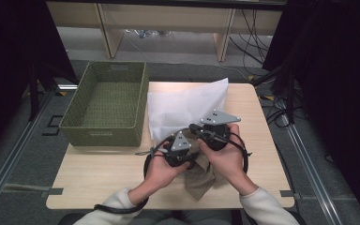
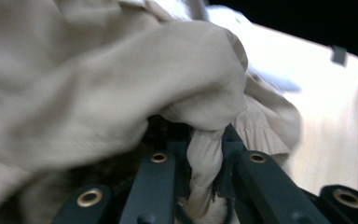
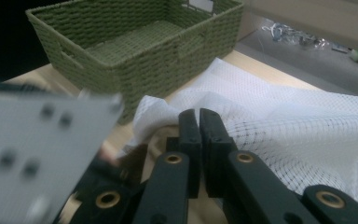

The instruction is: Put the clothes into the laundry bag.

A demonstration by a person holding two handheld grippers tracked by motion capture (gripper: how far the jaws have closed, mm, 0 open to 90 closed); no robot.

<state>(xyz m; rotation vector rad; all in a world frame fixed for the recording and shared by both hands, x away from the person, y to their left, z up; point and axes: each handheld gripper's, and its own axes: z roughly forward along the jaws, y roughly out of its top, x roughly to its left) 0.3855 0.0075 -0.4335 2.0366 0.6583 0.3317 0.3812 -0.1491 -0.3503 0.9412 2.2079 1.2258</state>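
Observation:
A beige cloth lies bunched on the table's near side, under the person's hands. My left gripper is shut on a fold of that cloth; in the left gripper view the fabric is pinched between the jaws of the left gripper and drapes over them. A white mesh bag is spread over the middle of the table. My right gripper sits at its near edge. In the right gripper view the jaws of the right gripper are pressed together where the mesh bag bunches up.
A green woven basket stands empty at the table's left edge, and it is close in front of the right gripper as the basket. Bare light wood table lies at the near left. Beyond the table are shelf legs and cables.

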